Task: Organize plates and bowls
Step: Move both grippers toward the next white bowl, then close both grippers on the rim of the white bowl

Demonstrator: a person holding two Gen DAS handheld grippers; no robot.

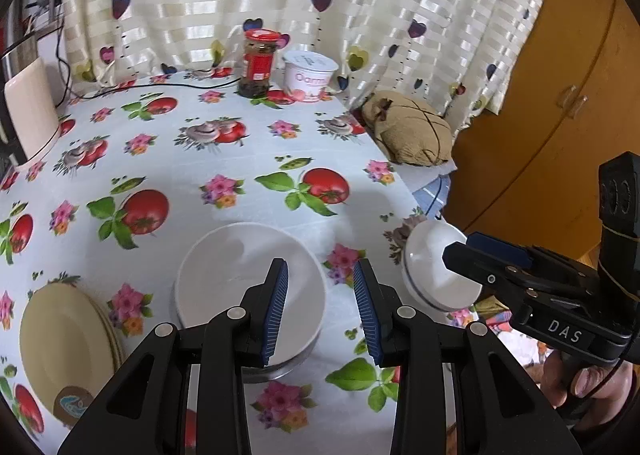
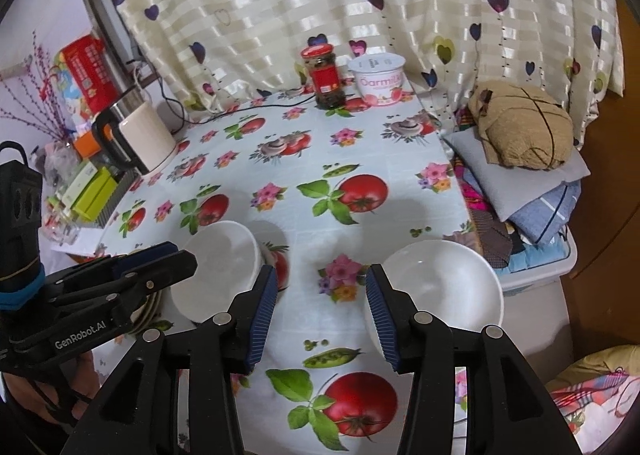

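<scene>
Under my left gripper point(image 1: 320, 266) a white bowl point(image 1: 240, 279) rests on a grey metal dish. The jaws are open; the left finger crosses the bowl and its right rim shows in the gap. A stack of cream plates point(image 1: 64, 339) lies to the left. A second white bowl point(image 2: 444, 287) stands at the table's right edge, behind the right finger of my open right gripper point(image 2: 321, 271); only tablecloth shows between those pads. From the left wrist view, the right gripper point(image 1: 460, 245) hangs over that bowl point(image 1: 432, 271). The left gripper point(image 2: 180, 251) shows beside the first bowl point(image 2: 220, 263).
A flowered tablecloth point(image 1: 240, 159) covers the table. At the back stand a red-lidded jar point(image 1: 258, 63) and a yogurt tub point(image 1: 310, 75); a cream kettle point(image 2: 140, 139) with a black cable is at back left. Folded cloths point(image 2: 520, 135) pile off the right edge, before a wooden cupboard point(image 1: 560, 103).
</scene>
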